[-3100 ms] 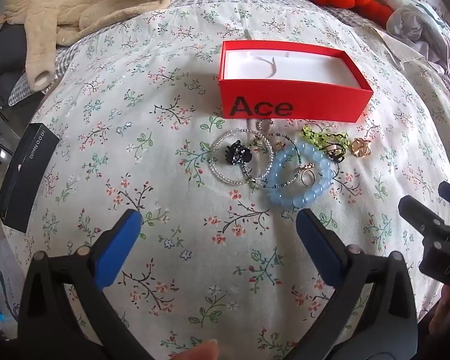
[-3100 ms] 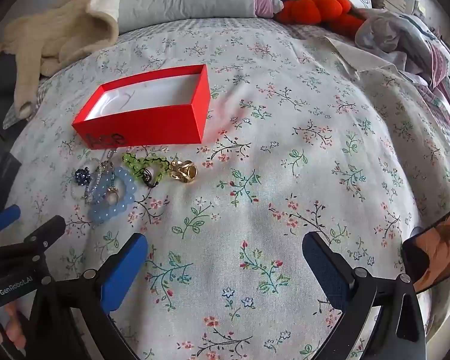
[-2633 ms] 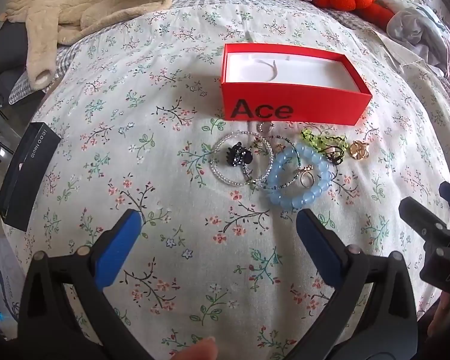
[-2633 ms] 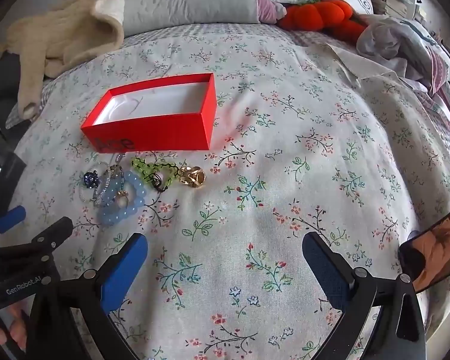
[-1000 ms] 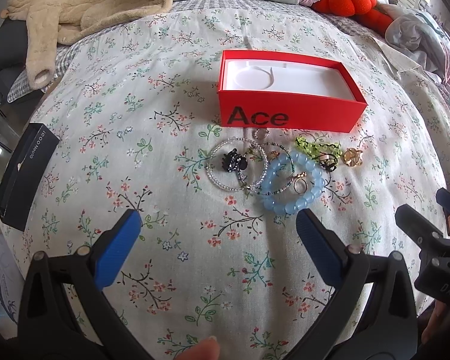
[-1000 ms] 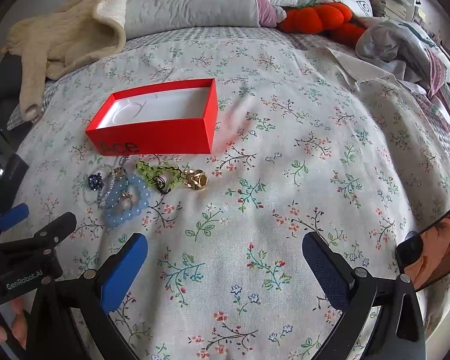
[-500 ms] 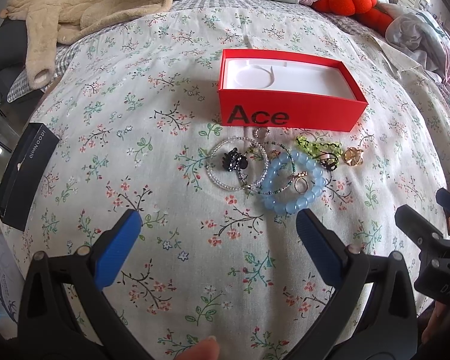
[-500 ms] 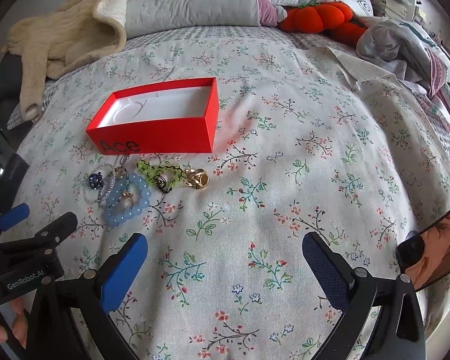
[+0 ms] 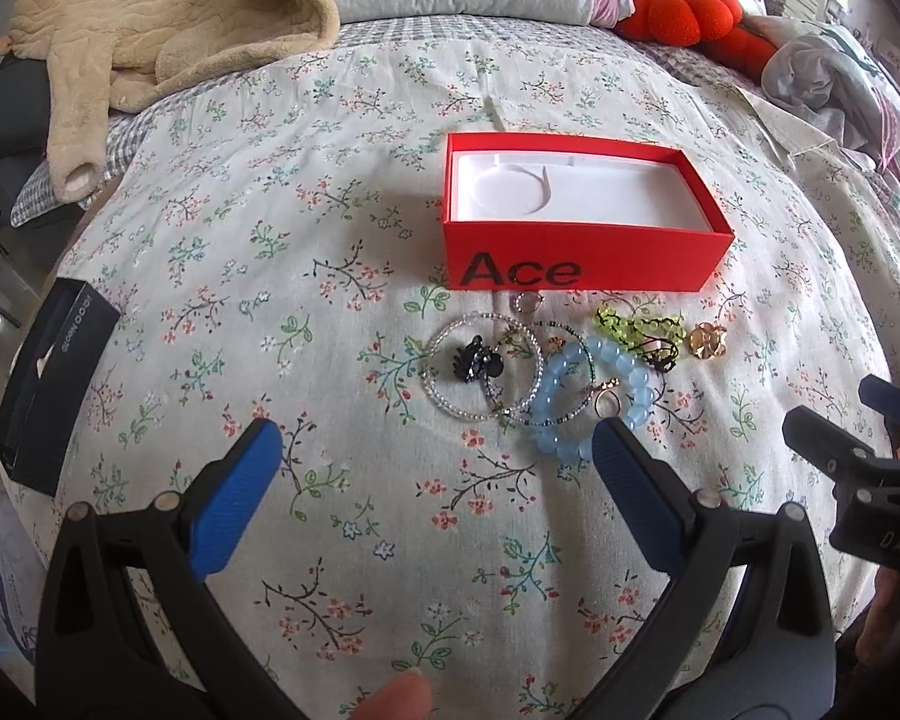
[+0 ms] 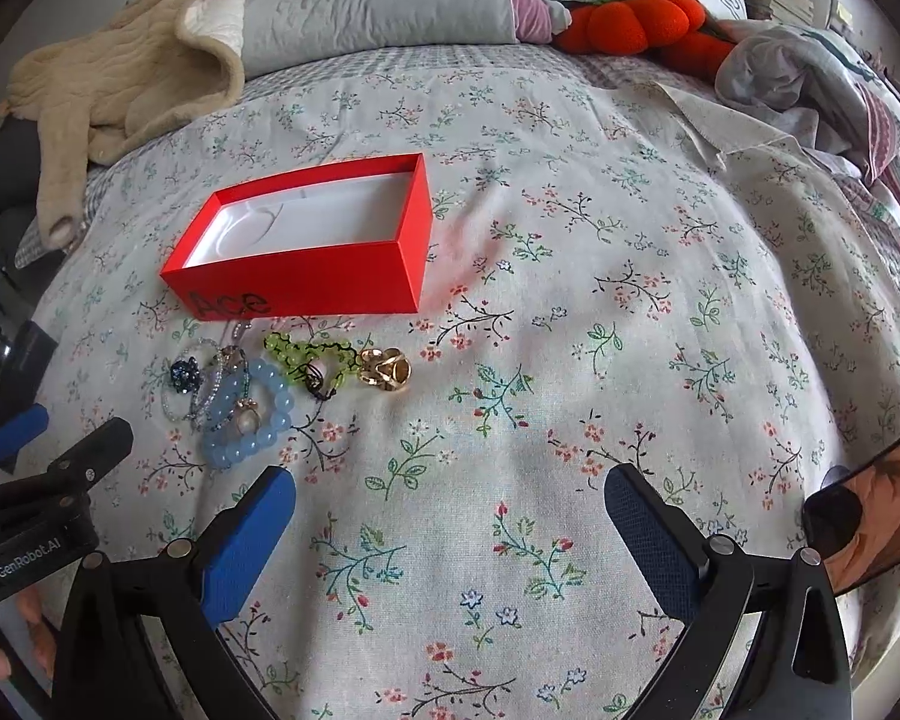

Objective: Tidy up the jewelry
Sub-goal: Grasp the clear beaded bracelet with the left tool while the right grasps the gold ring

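Note:
An open red box [image 9: 576,258] marked "Ace", with an empty white lining, lies on the floral bedspread; it also shows in the right wrist view [image 10: 306,282]. In front of it lies a jewelry cluster: a clear beaded bangle [image 9: 450,402], a black clip [image 9: 474,359], a light blue bead bracelet [image 9: 630,372] [image 10: 240,450], a green bead bracelet [image 9: 636,324] [image 10: 297,354], a gold ring [image 9: 707,342] [image 10: 385,369]. My left gripper [image 9: 432,450] is open and empty, just short of the cluster. My right gripper [image 10: 450,495] is open and empty, right of the cluster.
A black box [image 9: 48,384] lies at the bed's left edge. A beige fleece garment [image 9: 150,30], pillows [image 10: 378,0], orange plush pumpkins [image 10: 630,21] and crumpled clothes [image 10: 810,78] lie at the back and right.
Both grippers have drawn back and risen a little, so the box and jewelry sit slightly farther off. Nothing on the bed has moved. Both grippers stay open.

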Motion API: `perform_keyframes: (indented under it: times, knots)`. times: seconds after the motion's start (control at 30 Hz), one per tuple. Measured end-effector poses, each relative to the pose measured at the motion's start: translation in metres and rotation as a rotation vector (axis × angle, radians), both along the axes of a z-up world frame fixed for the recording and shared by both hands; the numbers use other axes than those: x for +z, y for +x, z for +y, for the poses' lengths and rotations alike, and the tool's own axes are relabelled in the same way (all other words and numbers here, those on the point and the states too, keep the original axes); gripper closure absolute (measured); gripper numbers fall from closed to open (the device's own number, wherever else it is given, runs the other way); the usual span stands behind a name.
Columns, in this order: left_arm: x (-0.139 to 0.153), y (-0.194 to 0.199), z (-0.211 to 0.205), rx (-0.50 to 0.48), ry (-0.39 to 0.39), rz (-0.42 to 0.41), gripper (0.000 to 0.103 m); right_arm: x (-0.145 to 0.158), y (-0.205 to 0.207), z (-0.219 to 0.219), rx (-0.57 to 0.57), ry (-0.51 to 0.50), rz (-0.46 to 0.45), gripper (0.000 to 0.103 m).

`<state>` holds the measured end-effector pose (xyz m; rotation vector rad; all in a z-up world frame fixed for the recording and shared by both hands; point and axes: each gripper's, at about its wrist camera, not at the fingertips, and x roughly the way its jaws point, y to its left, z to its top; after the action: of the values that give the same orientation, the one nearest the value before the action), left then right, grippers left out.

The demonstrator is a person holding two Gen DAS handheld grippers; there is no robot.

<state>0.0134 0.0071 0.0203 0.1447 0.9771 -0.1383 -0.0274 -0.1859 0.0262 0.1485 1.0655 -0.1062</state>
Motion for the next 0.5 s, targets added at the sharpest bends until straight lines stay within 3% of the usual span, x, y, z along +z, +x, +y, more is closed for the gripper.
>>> perform_keyframes:
  times: [0.17,0.27,0.37,0.5]
  knots:
    - [-0.004,0.024,-0.003,-0.104,0.012,0.078,0.0,-0.014,0.017,-0.01,0.003,0.062,0.032,0.0]
    - [-0.017,0.033,0.001,-0.121,-0.024,0.122,0.001,-0.025,0.02,-0.015,0.007,0.121,0.061,0.003]
    - [-0.034,0.039,0.008,-0.12,-0.068,0.17,0.014,-0.035,0.024,-0.017,0.022,0.152,0.074,0.012]
    - [-0.046,0.044,0.01,-0.133,-0.101,0.216,0.032,-0.04,0.028,-0.016,0.032,0.177,0.071,0.013]
